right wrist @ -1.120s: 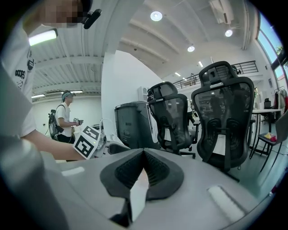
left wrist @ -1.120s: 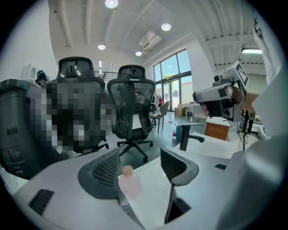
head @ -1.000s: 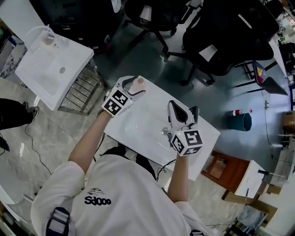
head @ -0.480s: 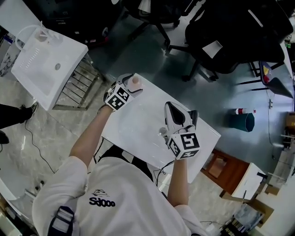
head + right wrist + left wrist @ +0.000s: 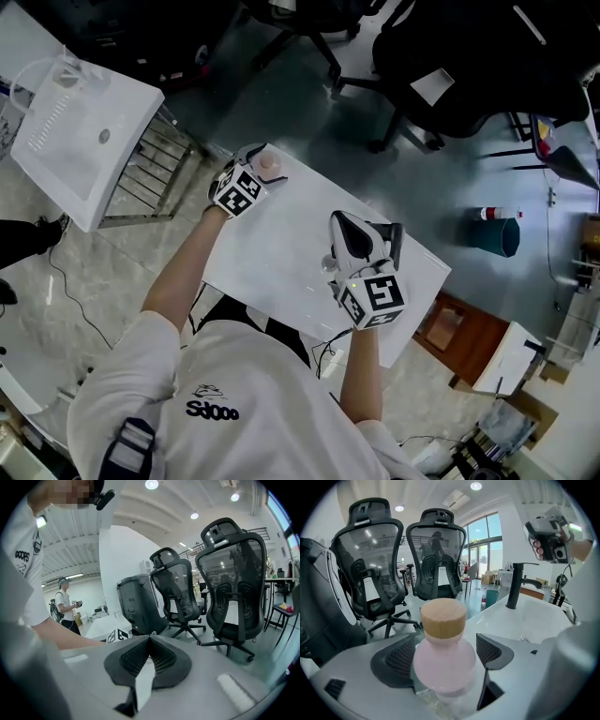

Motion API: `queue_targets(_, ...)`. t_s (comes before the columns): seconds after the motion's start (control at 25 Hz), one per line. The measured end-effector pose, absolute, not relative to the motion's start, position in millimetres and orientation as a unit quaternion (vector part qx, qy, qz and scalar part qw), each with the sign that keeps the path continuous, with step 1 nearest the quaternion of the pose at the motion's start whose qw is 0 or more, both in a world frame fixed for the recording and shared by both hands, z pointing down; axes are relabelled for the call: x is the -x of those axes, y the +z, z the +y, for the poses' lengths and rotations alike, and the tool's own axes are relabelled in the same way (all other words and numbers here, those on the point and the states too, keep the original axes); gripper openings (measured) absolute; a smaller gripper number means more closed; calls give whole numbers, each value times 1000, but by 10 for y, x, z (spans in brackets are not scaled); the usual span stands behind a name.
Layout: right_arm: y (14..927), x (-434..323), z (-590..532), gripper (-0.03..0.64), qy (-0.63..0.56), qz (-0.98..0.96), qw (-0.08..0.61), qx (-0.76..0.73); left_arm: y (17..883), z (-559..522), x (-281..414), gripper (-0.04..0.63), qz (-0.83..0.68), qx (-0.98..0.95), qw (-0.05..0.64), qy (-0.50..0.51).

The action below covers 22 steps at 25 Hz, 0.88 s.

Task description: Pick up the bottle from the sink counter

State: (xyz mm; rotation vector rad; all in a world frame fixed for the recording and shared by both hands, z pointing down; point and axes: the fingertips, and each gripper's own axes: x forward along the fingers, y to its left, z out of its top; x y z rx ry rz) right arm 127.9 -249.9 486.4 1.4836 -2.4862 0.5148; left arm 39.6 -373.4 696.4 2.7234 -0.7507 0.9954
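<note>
A pale pink bottle (image 5: 444,660) with a round wooden cap (image 5: 443,617) stands upright at the far left corner of the white sink counter (image 5: 281,248). My left gripper (image 5: 445,656) has it between its jaws, which are opening; a thin gap shows at the right pad (image 5: 493,649). In the head view the bottle (image 5: 274,165) shows just past the left gripper (image 5: 262,161). The right gripper (image 5: 349,227) hovers over the counter's right half, by the black faucet (image 5: 515,585). Its jaws are shut with nothing between them (image 5: 150,639).
Black office chairs (image 5: 436,555) stand on the floor beyond the counter's far edge. A second white sink basin (image 5: 84,131) on a wire rack (image 5: 159,173) is at the upper left. A teal bin (image 5: 494,239) is at the right. A person (image 5: 65,604) stands far off.
The left gripper stays around the bottle at the counter's corner and the right one over the faucet. The whole view has drifted a little; neither gripper has clearly moved over the counter.
</note>
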Motion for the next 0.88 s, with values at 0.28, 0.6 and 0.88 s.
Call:
queue_targets(0.28, 4913, -1300, -2528, 11, 181, -838, 100, -505, 7170, -3745, -391, 396, -240, -900, 72, 357)
queue_targets(0.6, 4994, -1313, -2500, 11, 193, -833, 98, -510, 7196, -3761, -394, 396, -244, -900, 74, 353)
queue_targets(0.88, 5013, -1352, -2427, 11, 197, -829, 97, -515, 7190, -3743, -404, 396, -243, -902, 74, 349)
